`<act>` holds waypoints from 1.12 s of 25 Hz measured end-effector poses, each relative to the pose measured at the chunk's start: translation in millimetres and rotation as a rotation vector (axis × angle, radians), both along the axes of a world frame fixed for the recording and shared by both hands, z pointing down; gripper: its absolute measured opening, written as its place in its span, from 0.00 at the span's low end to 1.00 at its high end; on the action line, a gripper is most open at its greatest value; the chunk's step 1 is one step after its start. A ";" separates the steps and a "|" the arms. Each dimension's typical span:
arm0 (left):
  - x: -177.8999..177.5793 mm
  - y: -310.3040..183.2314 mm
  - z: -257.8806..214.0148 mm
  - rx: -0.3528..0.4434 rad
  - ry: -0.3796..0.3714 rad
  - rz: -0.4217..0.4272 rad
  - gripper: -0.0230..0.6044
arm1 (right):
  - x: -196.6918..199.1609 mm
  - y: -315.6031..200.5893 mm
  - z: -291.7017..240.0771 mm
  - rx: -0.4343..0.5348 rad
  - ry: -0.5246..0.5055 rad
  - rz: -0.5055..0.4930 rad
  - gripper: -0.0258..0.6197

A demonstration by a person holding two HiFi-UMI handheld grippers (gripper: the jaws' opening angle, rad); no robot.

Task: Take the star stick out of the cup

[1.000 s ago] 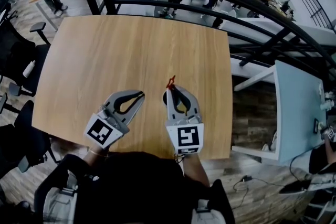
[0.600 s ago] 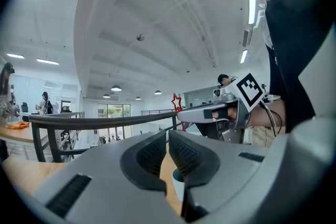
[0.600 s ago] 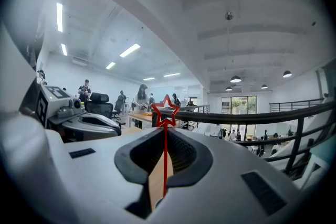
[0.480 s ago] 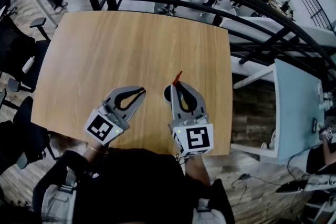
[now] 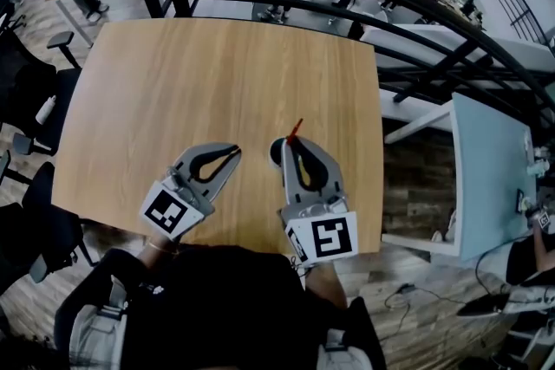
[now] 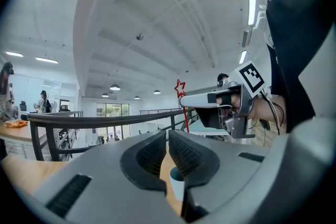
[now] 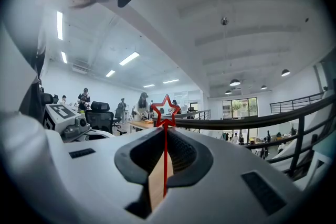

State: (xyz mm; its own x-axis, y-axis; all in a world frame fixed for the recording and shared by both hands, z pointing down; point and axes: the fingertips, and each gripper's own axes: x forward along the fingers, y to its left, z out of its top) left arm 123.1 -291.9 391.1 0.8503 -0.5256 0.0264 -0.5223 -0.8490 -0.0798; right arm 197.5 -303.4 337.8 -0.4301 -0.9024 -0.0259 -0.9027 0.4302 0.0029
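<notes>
The only print in sight is the black-and-white square pattern on each marker cube, one on the left gripper (image 5: 232,152) at (image 5: 169,215) and one on the right gripper (image 5: 295,143) at (image 5: 323,238); neither carries letters.

The right gripper's fingers are closed on the thin red star stick (image 7: 166,113), whose shaft runs up between them with the star outline just past their tips. The stick is above the tabletop (image 5: 217,82), clear of the cup (image 5: 277,153), which stands just beside the right fingers on their left. The left gripper's fingers are pressed together with nothing between them.

A second ago the star sat lower, right at the cup. It has since risen and moved slightly right. The left gripper has barely moved.
</notes>
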 end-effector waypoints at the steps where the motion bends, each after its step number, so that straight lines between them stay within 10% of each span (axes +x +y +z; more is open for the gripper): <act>1: 0.5 -0.2 -0.2 -0.001 0.000 0.001 0.08 | 0.1 0.8 -2.1 0.005 -0.003 -0.001 0.08; 28: 1.7 5.9 -8.2 -0.001 0.007 0.017 0.08 | -3.3 7.4 6.9 -0.013 -0.005 -0.036 0.08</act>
